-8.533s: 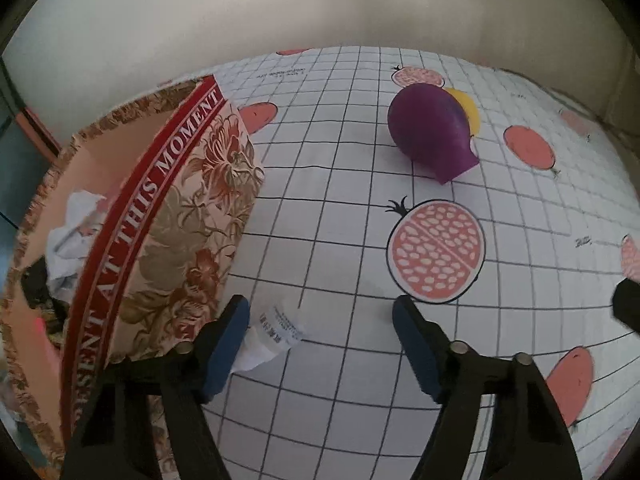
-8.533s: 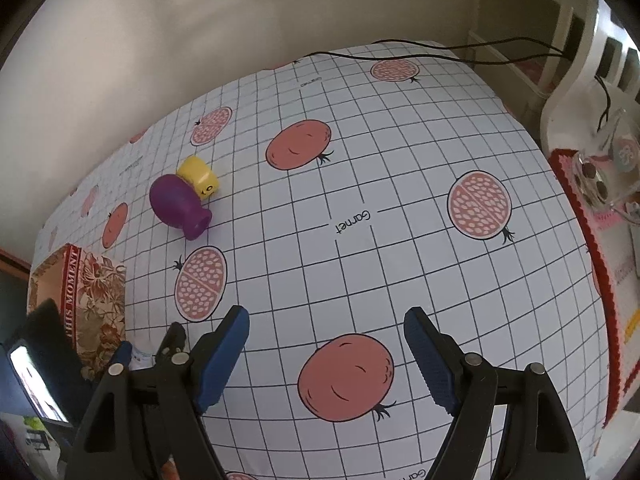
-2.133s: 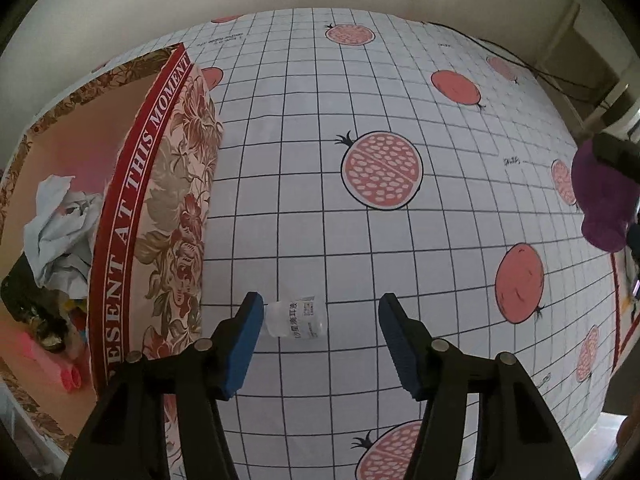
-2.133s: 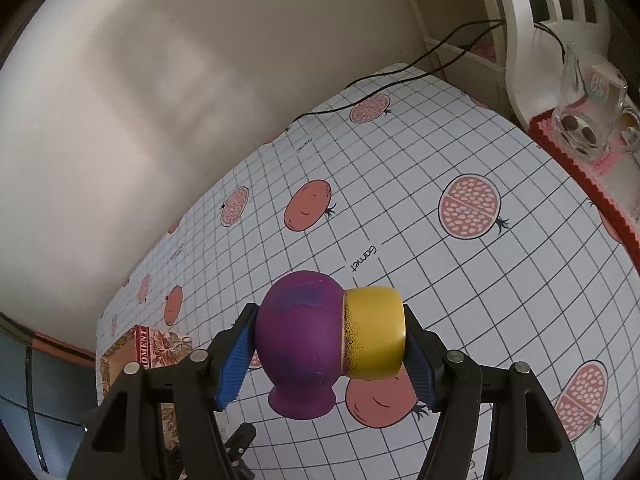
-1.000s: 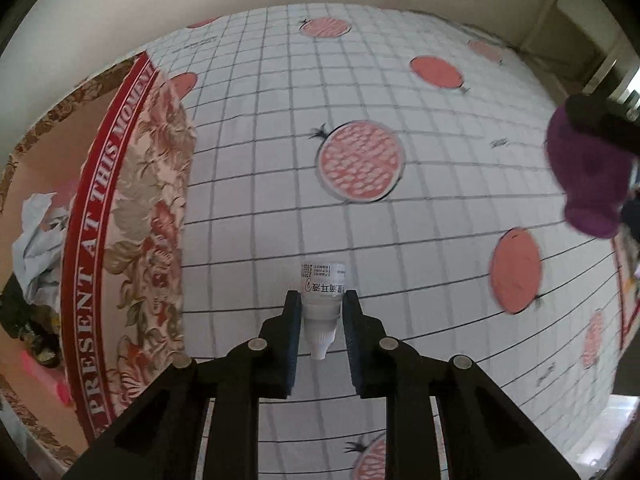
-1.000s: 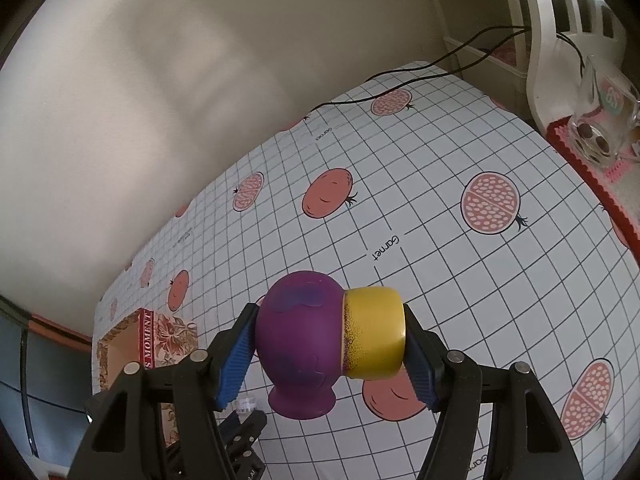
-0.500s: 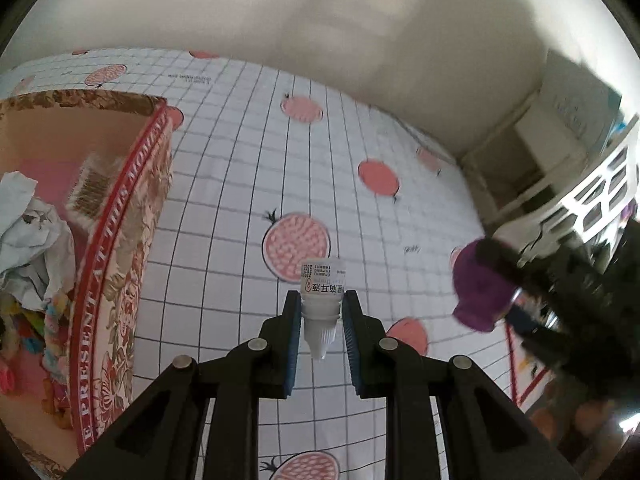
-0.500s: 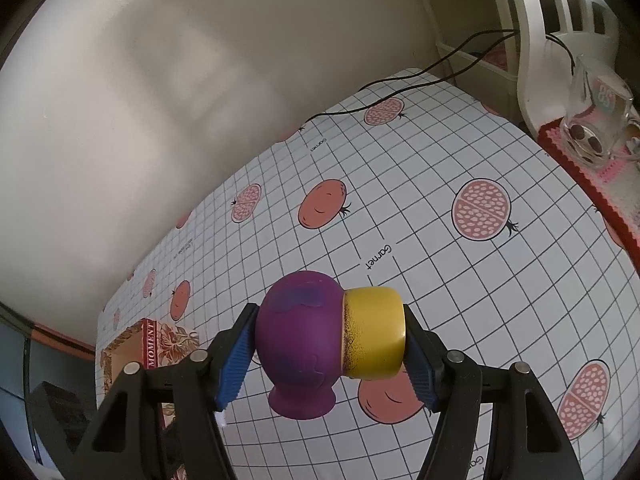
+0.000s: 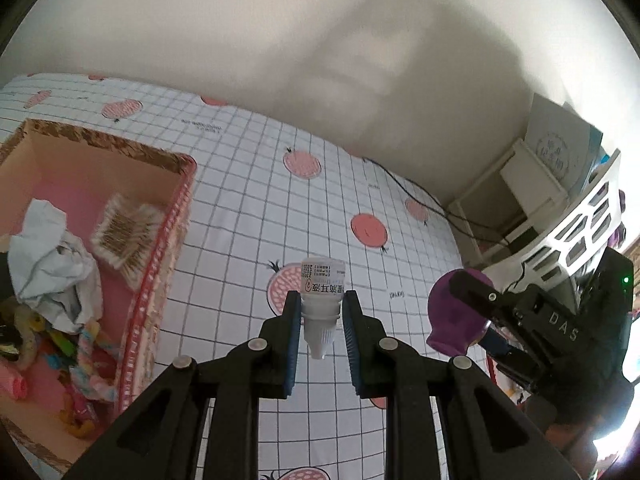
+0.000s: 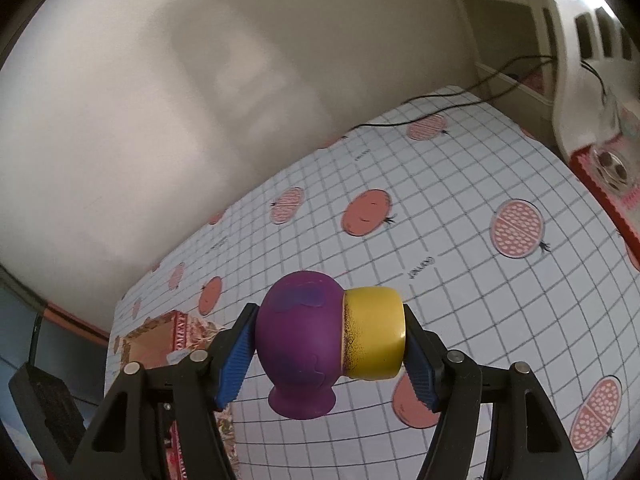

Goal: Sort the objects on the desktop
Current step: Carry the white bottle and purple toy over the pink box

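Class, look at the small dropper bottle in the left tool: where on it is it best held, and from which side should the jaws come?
Grip the small dropper bottle at its ribbed neck, just below the labelled body, as the left gripper does now. The jaws close from the two opposite sides. There the narrow collar sits between the pads, and the wider body probably helps stop it slipping.

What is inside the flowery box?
The flowery box holds a crumpled pale cloth, a bristle brush, a twisted rope toy and small bright bits. Whatever lies under the cloth is hidden.
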`<state>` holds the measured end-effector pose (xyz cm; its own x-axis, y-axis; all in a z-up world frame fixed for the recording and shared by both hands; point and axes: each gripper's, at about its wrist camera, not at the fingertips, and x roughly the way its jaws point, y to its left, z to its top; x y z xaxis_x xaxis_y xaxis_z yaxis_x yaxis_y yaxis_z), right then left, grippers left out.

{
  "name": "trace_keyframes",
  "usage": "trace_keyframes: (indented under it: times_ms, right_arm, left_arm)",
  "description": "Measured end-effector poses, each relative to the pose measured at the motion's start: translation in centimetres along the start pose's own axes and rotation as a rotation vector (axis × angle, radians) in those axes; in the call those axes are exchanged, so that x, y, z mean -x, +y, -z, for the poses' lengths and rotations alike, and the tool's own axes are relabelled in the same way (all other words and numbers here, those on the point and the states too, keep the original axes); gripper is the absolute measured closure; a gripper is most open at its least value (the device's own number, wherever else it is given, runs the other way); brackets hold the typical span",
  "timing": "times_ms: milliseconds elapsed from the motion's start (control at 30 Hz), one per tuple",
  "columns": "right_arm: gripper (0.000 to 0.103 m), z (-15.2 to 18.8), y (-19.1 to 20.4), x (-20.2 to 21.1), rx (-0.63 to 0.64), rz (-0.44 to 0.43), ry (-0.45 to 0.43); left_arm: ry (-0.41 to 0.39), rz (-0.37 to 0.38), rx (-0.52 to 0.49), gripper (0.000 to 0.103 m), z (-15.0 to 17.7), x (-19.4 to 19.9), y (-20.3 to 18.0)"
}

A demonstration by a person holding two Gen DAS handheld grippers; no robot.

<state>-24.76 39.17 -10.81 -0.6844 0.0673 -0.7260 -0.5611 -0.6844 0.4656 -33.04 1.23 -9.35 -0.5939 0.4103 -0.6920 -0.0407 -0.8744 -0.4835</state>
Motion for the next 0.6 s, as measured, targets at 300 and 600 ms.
trace_keyframes:
  times_ms: [300, 600]
  right_arm:
    - [0.033, 0.6, 2.7, 0.1, 0.057, -0.045, -0.001]
    - [0.033, 2.3, 7.0, -0.9, 0.143, -0.096, 0.03]
  left_arm:
    - [-0.096, -0.032, 0.046, 0.081, -0.8, 3.1, 1.6]
    - [-0.17, -0.074, 0.109, 0.081, -0.8, 6.1, 4.4]
